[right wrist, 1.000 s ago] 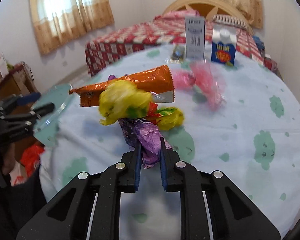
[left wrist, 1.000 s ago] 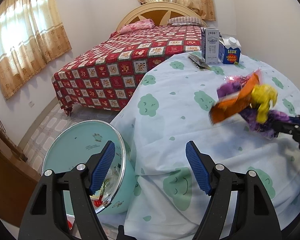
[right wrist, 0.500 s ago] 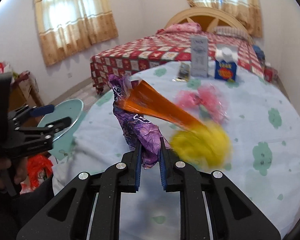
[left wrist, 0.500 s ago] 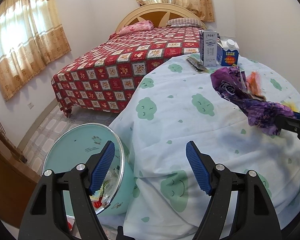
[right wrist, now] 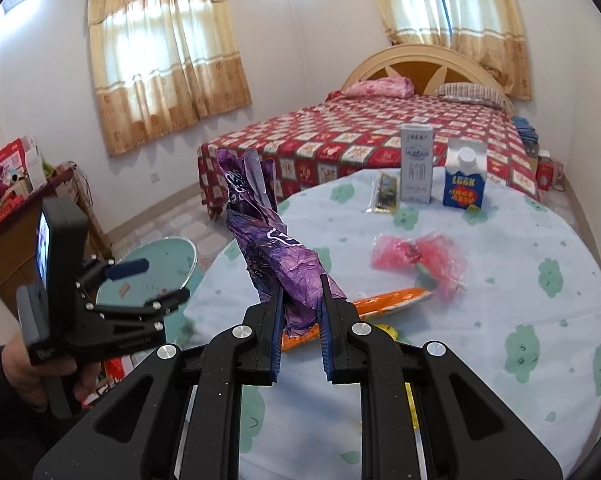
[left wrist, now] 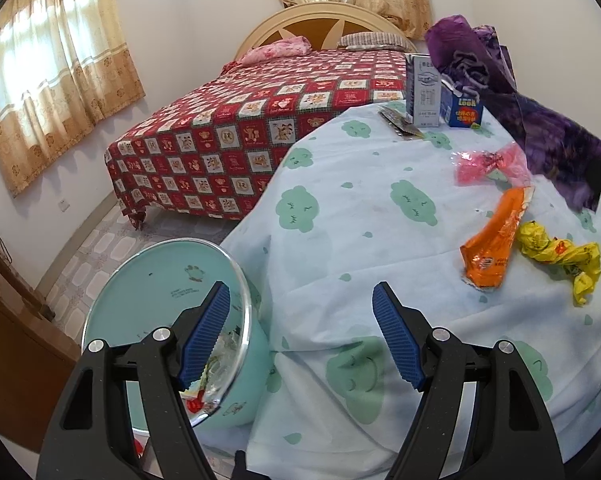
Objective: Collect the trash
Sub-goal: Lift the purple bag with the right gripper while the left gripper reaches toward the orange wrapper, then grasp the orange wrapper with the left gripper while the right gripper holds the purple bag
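The right tool is clenched on a purple wrapper that sticks up from its tips, above the table. The left tool is released, with the teal bin just beneath its left finger.

Left gripper gapes, tilted down — right gripper clamped, apparently raised.

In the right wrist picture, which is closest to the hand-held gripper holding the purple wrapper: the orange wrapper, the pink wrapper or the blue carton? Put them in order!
From the right hand-held gripper:
1. Orange wrapper, lying just beyond the fingertips, slightly right.
2. Pink wrapper, mid-table, further right.
3. Blue carton, standing at the table's far edge, by the bed.
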